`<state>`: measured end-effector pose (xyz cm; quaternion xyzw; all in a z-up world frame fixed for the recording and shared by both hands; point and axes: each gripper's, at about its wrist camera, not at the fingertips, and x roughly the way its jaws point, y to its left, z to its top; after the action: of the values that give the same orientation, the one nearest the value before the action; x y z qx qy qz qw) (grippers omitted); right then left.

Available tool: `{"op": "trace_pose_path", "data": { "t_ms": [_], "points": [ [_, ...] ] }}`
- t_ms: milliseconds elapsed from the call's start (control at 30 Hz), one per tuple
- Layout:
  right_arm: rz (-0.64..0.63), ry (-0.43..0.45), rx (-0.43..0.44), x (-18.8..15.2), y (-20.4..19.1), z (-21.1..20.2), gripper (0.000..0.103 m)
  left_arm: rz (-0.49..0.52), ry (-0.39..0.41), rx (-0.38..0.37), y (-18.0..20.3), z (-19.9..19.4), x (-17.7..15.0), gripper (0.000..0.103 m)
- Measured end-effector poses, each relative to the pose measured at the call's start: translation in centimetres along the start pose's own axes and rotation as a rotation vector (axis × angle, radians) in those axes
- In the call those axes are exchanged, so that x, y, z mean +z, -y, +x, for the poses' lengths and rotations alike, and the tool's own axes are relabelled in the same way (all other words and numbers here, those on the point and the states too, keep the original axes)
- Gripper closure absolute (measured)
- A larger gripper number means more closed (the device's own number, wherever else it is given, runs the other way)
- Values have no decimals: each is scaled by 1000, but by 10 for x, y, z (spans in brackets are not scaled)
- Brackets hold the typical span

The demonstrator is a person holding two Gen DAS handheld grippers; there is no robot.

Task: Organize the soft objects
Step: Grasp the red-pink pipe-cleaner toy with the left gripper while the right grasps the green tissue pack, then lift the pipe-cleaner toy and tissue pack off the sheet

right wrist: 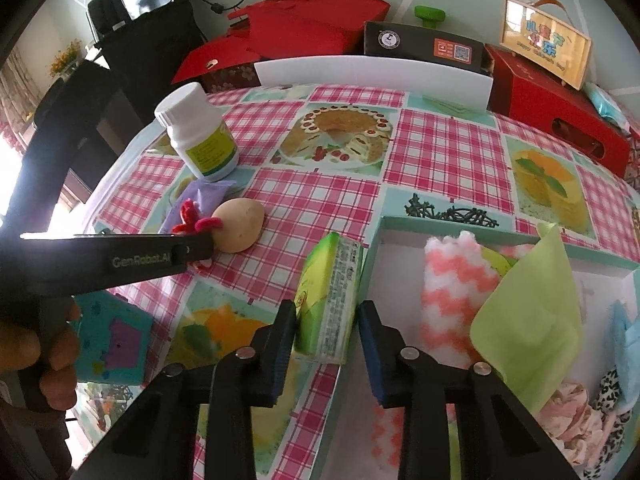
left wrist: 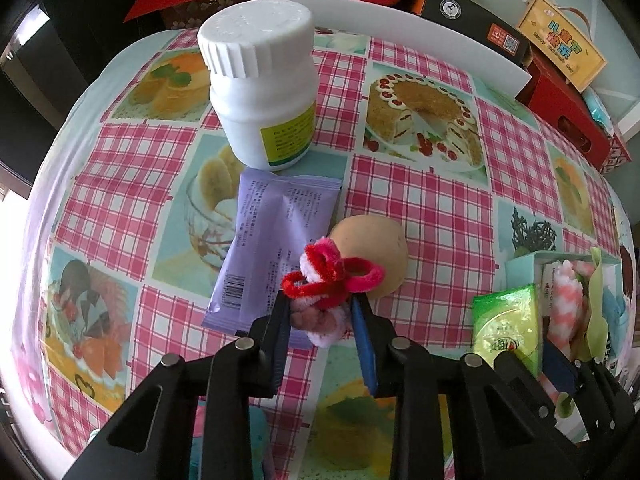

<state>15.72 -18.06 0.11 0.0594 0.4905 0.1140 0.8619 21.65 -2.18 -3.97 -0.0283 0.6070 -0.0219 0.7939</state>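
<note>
We are clamping a fuzzy red-and-pink pipe-cleaner toy (left wrist: 326, 280) between the fingers of our left gripper (left wrist: 320, 304), the toy sitting over the lower edge of a purple sachet (left wrist: 276, 236) and just in front of a tan, egg-shaped soft ball (left wrist: 376, 248) on the desk (left wrist: 432, 208) with its pink checked cloth. Our right gripper (right wrist: 325, 322) is closing its fingers on a green tissue pack (right wrist: 330, 292), both pads pressing its sides as the pack is standing tilted against the outer wall of a pale teal box (right wrist: 472, 232). Inside that box are lying a pink-and-white zigzag cloth (right wrist: 452, 292), a light green cloth (right wrist: 532, 316) and a leopard-print piece (right wrist: 608, 388). Behind the sachet a white pill bottle (left wrist: 262, 80) is standing upright. A white board (right wrist: 372, 76) is standing on edge along the far side of the desk, with red boxes (right wrist: 560, 108) stacked beyond it.
</note>
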Motion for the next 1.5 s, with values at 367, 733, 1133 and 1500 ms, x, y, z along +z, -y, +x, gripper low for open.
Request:
{"op": "trace_pose_path", "data": {
  "t_ms": [367,733,1133,1500],
  "points": [
    [-16,31,4,0,-2,-12,76,-5,5,-1,0,-1,-1,72],
    [-31,51,24,1,-8,-21,76,-20,32,-19,-7,-14,-1,75],
    [-32,101,28,4,-9,-39,76,-32,162,-52,-16,-69,-8,75],
    [-25,184,26,7,-6,-70,76,3,313,-101,0,-120,-11,75]
  ]
}}
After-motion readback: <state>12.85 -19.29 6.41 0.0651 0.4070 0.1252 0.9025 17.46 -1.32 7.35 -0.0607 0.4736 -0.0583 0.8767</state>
